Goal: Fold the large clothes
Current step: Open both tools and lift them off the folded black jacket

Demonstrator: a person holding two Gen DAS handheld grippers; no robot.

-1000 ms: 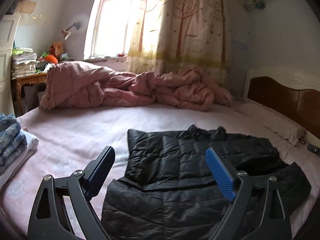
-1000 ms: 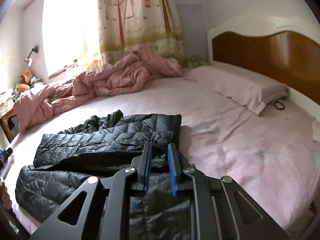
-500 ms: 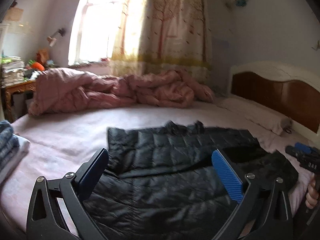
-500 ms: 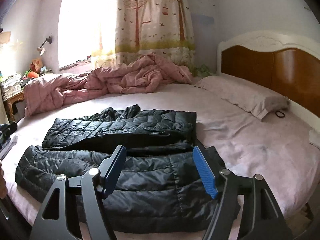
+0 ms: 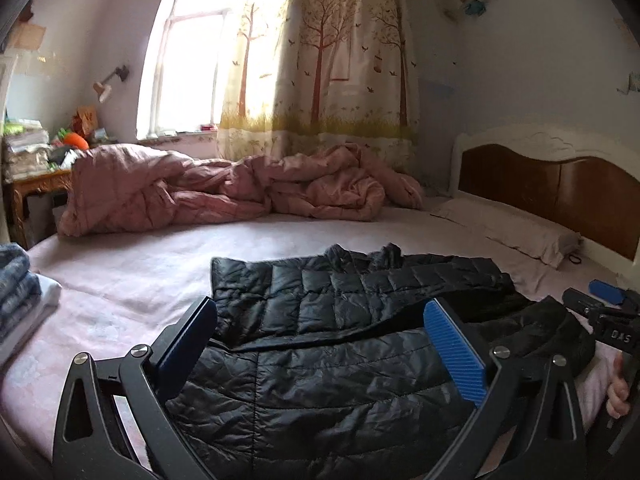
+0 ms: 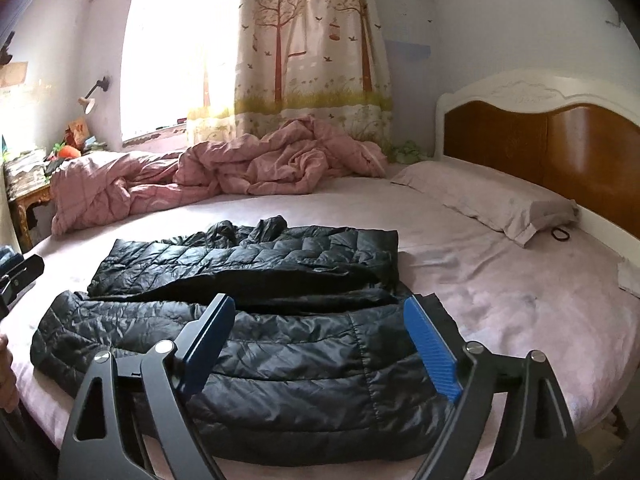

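Two tongs w/ nothing gripped. Going L to R in the left wrist view: folded blue clothes stack [image 5: 16,292] at 9 o'clock on the bed [image 5: 132,280] edge; left tongs [image 5: 320,344] spread fully wide, nothing between the pads, black puffer jacket [image 5: 344,340] lying below and ahead of them. Jacket sits at 6 o'clock near the bed's front edge, laid lengthwise, far half folded over twd the middle, near half flat. Pink duvet [image 5: 224,192] bunched at 12, pillow [image 5: 516,228] at 2–3 by the headboard. Right tongs [image 6: 316,344] at far R; jaws opening, nothing betw them, jacket hem under them but not pinched.

Risks, as I judge: slick quilted shell → folded flap may slide or spring back open once let go. Near edge close to the bed lip, so a tug could drag it off. Grabbing only the top layer would undo the fold.
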